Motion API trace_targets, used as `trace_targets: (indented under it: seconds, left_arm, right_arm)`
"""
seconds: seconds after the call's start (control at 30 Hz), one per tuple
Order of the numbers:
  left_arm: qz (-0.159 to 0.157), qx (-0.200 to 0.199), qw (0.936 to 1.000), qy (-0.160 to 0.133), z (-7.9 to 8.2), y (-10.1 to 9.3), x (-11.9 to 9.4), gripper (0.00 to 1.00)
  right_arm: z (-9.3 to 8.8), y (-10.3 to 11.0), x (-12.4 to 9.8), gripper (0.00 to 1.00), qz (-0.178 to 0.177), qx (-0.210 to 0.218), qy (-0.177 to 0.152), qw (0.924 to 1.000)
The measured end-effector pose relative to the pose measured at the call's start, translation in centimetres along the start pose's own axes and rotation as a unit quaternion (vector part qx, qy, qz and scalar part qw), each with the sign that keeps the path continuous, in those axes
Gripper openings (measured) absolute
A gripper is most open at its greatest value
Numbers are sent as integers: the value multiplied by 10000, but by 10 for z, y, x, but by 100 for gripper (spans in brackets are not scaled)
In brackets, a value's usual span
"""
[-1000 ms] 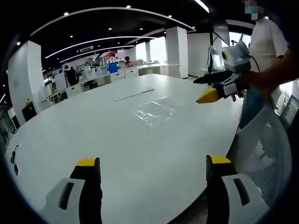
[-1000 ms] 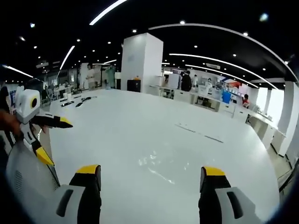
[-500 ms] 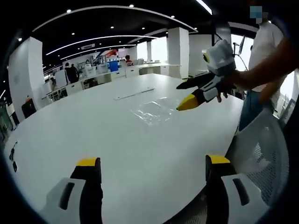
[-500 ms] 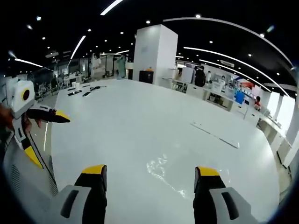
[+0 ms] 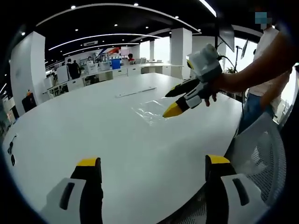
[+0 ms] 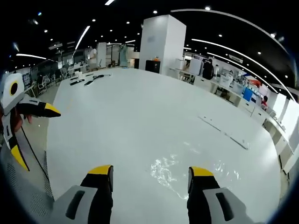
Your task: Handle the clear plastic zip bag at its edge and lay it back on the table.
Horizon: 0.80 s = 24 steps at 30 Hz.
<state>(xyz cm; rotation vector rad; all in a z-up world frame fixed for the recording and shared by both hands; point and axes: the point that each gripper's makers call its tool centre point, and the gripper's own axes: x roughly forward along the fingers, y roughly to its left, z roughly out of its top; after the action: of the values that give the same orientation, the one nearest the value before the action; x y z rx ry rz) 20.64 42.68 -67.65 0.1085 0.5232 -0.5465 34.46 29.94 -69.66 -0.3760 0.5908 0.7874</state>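
Two grippers are up, and neither has hold of anything yet. The clear plastic zip bag (image 5: 152, 111) lies flat on the white bench (image 5: 93, 130), wrinkled and glinting, toward the side where a person stands. In the right gripper view the bag (image 6: 175, 175) sits just beyond the tips of the right gripper (image 6: 150, 171), whose jaws stand apart with bare bench between them. In the left gripper view the right gripper (image 5: 180, 98) hangs over the bag's near edge, its yellow tips angled down at it, held in a hand (image 5: 219, 86). The left gripper (image 5: 152, 163) is well back from the bag, over the bench's near side, jaws wide apart and empty; it also shows in the right gripper view (image 6: 30, 130) off beside a mesh chair back (image 6: 23, 186).

By my reading the task has barely begun: the bag's edge is not yet pinched, so the grasp, the handling and the laying back all remain.
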Motion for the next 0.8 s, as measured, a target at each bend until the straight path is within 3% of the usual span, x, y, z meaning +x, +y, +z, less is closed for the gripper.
trace_targets:
  seconds: [0.5, 0.67, 0.73, 0.8]
  left_arm:
    - [-47, 18, 10000, 50, 1, -4, -2, 89]
    - [18, -10, 9999, 127, -4, 2, -2, 89]
    - [6, 31, 9998, 171, -6, 2, -2, 88]
    - [-33, 18, 9998, 181, -6, 1, -1, 88]
  right_arm:
    - [-6, -3, 38, 40, -181, 364, 253, 9989]
    - [-12, -13, 52, 25, -461, 210, 436, 9978]
    - [-15, -11, 58, 27, -396, 529, 445, 9968]
    - [-15, -11, 63, 27, -405, 512, 471, 9968]
